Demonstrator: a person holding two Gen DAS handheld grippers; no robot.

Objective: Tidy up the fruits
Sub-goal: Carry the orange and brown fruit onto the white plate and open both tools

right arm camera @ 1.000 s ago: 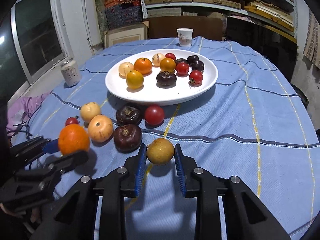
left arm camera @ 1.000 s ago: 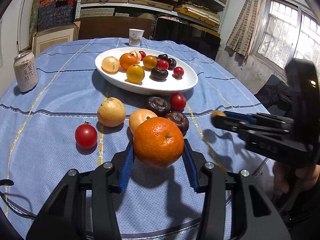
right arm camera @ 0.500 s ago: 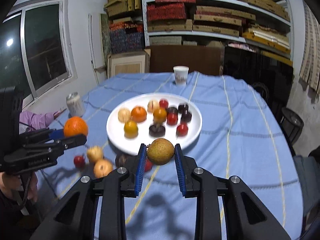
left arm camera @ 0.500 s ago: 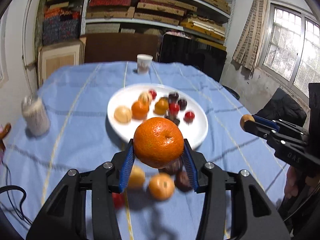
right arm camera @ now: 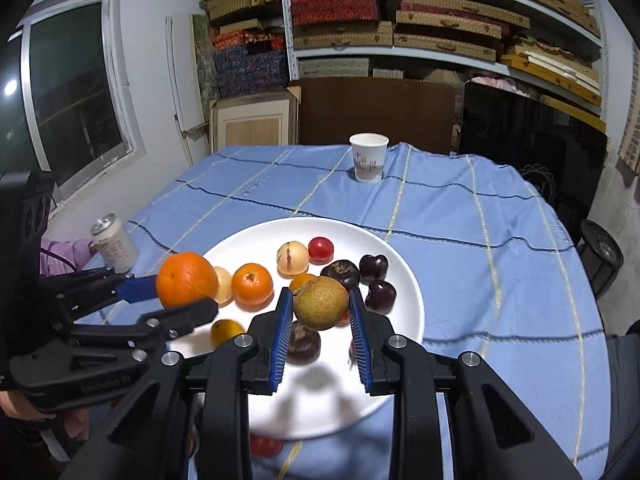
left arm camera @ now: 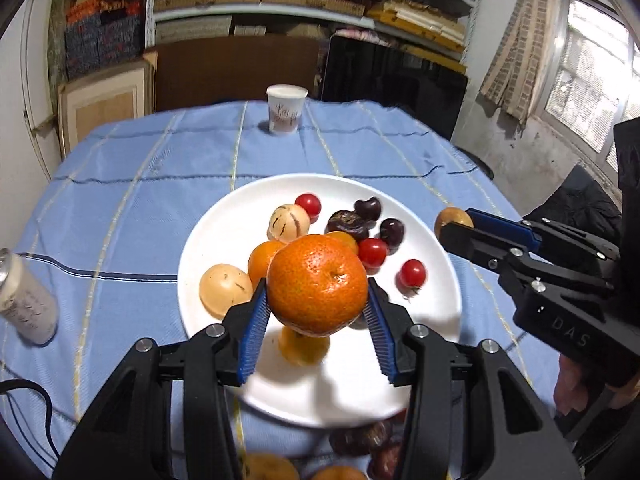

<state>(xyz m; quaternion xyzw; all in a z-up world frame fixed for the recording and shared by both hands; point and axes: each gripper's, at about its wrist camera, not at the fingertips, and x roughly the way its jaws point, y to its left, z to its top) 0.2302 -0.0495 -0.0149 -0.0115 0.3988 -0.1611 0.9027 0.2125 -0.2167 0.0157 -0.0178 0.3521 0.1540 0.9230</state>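
My left gripper (left arm camera: 317, 308) is shut on a large orange (left arm camera: 317, 284) and holds it above the near half of the white plate (left arm camera: 224, 220). My right gripper (right arm camera: 321, 320) is shut on a small brown-yellow round fruit (right arm camera: 321, 302), also above the plate (right arm camera: 404, 276). The plate carries several fruits: oranges, pale round ones, red tomatoes, dark plums. The left gripper with the orange (right arm camera: 186, 284) shows at left in the right wrist view. The right gripper with its fruit (left arm camera: 452, 219) shows at right in the left wrist view.
A paper cup (left arm camera: 286, 114) stands at the far edge of the blue checked tablecloth (left arm camera: 132, 200). A drink can (left arm camera: 24, 300) stands at the left. Several loose fruits (left arm camera: 360, 440) lie on the cloth just in front of the plate.
Both grippers have lifted their fruits off the table and carried them forward over the plate. The loose fruits have dropped to the bottom edge of both views.
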